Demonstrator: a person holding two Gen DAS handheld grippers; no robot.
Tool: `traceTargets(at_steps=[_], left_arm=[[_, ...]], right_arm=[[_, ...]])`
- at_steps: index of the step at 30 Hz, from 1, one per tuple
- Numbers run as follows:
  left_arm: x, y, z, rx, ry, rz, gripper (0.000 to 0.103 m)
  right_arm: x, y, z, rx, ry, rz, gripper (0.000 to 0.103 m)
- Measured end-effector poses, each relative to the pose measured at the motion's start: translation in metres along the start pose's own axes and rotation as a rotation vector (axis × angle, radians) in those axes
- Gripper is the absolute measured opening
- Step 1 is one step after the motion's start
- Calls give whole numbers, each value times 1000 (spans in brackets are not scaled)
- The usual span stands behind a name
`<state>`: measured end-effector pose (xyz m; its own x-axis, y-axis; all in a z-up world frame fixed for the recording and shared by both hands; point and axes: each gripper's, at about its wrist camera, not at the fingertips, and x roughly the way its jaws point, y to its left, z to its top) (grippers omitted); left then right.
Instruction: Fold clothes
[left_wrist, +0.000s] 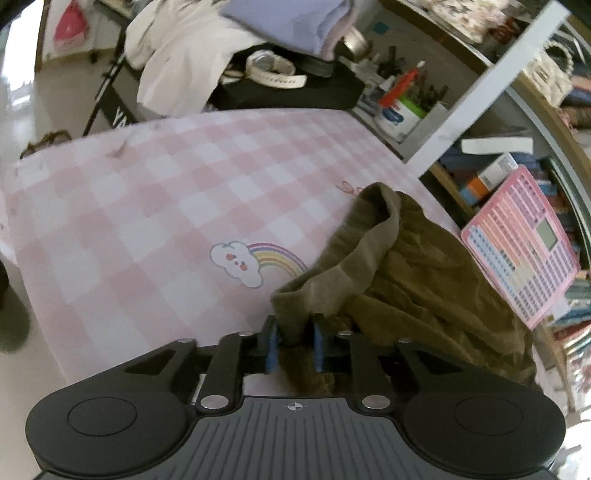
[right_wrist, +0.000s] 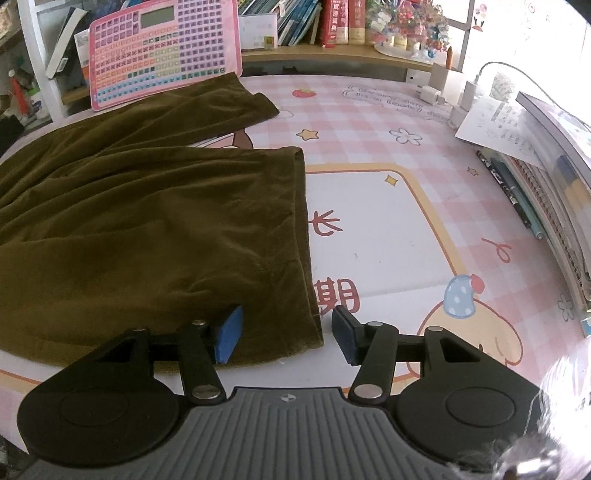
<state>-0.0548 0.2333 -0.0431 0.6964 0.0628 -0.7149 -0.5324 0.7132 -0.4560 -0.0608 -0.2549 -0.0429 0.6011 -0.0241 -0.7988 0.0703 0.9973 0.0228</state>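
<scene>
Olive trousers (right_wrist: 147, 221) lie flat on tabletop (right_wrist: 369, 229), long axis running waistband to hems. Left tongs (left_wrist: 294, 345) pinch waistband (left_wrist: 354, 258) corner. Right tongs (right_wrist: 286, 334) half open, straddling near hem corner (right_wrist: 314, 332), gripping nothing; leg extends ahead-left

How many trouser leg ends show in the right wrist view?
2: the near leg end lies beside the right gripper; the far leg end lies below the pink keyboard toy. None seems hidden.
</scene>
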Motion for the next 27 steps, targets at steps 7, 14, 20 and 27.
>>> traceTargets(at_steps=[7, 14, 20, 27], left_arm=[[-39, -35, -10, 242, -92, 3, 29], [-62, -81, -34, 455, -114, -37, 64], [-68, -108, -59, 577, -69, -47, 84], [-73, -115, -78, 645, -33, -88, 88]], right_arm=[[-12, -3, 0, 35, -34, 7, 50], [-35, 6, -2, 31, -93, 48, 50], [-52, 18, -10, -7, -136, 57, 51], [-61, 21, -20, 2, -144, 52, 53]])
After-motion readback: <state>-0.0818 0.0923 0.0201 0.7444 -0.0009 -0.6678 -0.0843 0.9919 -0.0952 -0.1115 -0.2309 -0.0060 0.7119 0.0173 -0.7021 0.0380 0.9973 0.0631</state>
